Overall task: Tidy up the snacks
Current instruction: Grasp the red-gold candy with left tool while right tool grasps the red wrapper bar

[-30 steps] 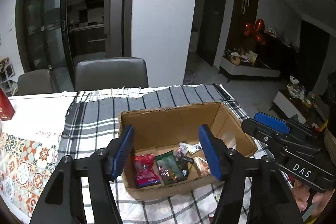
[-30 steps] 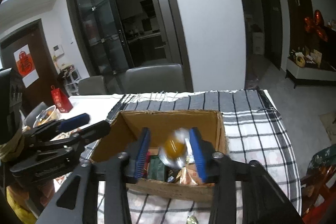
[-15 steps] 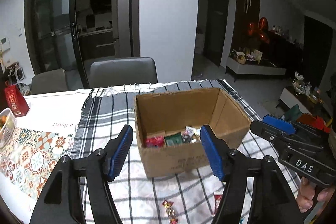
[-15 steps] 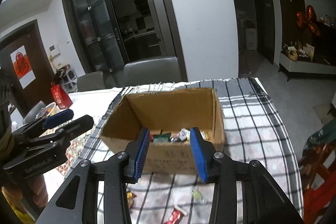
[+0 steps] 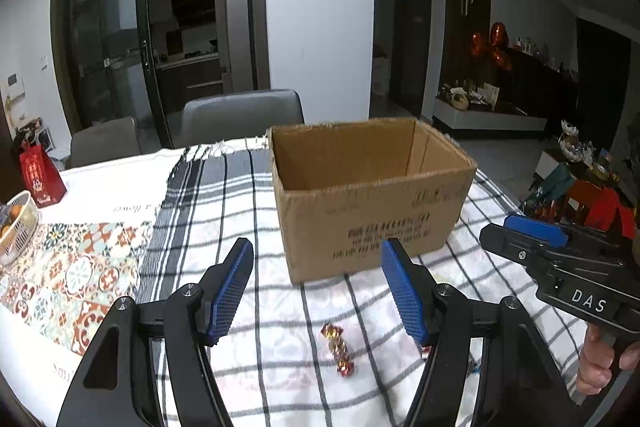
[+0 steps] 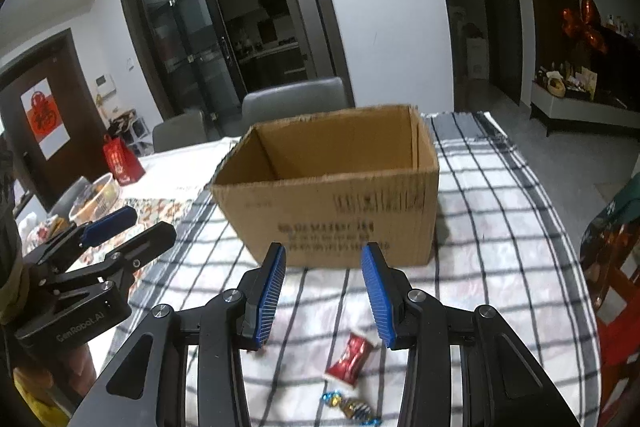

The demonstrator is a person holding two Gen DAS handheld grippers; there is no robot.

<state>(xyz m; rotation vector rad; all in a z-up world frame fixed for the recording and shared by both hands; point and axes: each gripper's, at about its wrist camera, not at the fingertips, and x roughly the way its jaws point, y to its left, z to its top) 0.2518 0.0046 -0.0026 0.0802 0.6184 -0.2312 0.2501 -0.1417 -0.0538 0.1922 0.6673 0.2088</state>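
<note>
Two black grippers with blue ribbed pads hang above a black-and-white checked cloth point(image 5: 240, 195), both spread wide and holding nothing. In the left wrist view the left gripper point(image 5: 316, 291) fills the lower part of the frame, and between its fingers, low in the centre, lies a red-and-gold foil-wrapped candy strip point(image 5: 338, 349) on the cloth. An open brown cardboard box point(image 5: 372, 211) with dark printed text on its near wall stands upright at mid-frame, beyond the fingertips; its contents are hidden from this angle. The right gripper point(image 5: 536, 235) enters from the right edge.

In the right wrist view the right gripper point(image 6: 324, 291) points at the same box point(image 6: 332, 195) in the centre. A red snack packet with white ends point(image 6: 352, 357) lies at lower centre, and just below it a blue-and-gold wrapped candy point(image 6: 352, 407) sits near the bottom edge. At far left a red gift bag point(image 6: 122, 163) stands on the table beside a bowl.
</note>
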